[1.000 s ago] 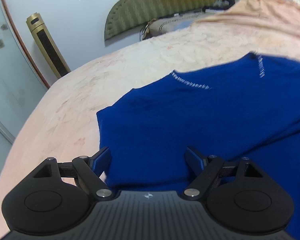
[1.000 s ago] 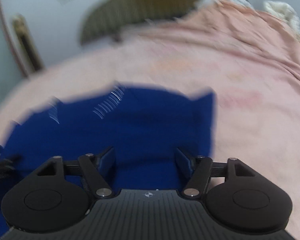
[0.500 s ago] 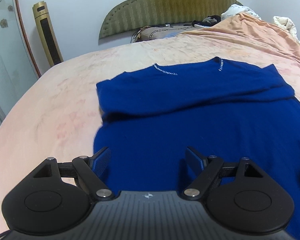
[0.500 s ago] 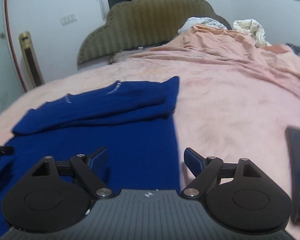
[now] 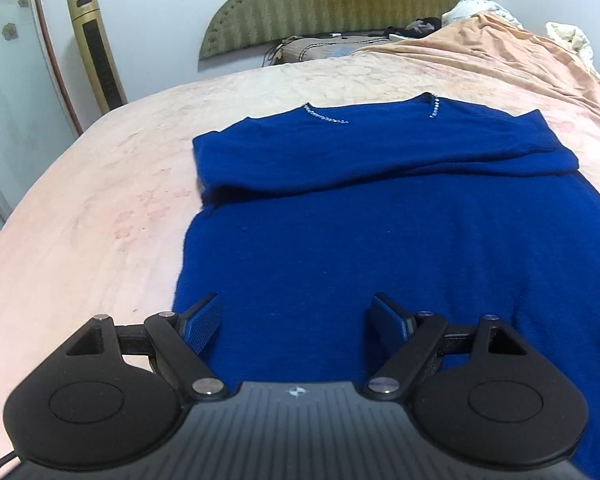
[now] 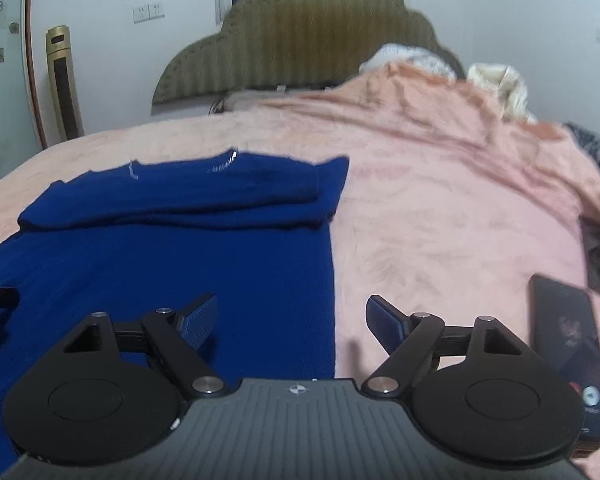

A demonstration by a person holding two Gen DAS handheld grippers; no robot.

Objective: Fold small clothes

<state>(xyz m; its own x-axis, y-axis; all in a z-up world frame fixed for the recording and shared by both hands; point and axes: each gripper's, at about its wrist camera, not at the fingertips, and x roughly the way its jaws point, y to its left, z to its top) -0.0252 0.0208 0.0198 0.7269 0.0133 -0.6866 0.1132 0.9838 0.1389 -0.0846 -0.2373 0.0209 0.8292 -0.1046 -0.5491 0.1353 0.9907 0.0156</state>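
Because the blue sweater (image 5: 380,220) lay flat on the bed (image 5: 100,200) with only its top band folded across, the next fold looked likely to go crooked if one hem corner was lifted before the other. The loose sleeve fold (image 5: 340,160) could also have slid open, judging by its slack edge. The left hand-held gripper (image 5: 296,320) hung over the lower body with jaws wide and nothing between them. The right hand-held gripper (image 6: 292,320), its jaws just opened and empty, straddled the sweater's right edge. Only the right view showed a phone (image 6: 564,344) lying on the bedspread nearby, which a dragged hem might have caught.
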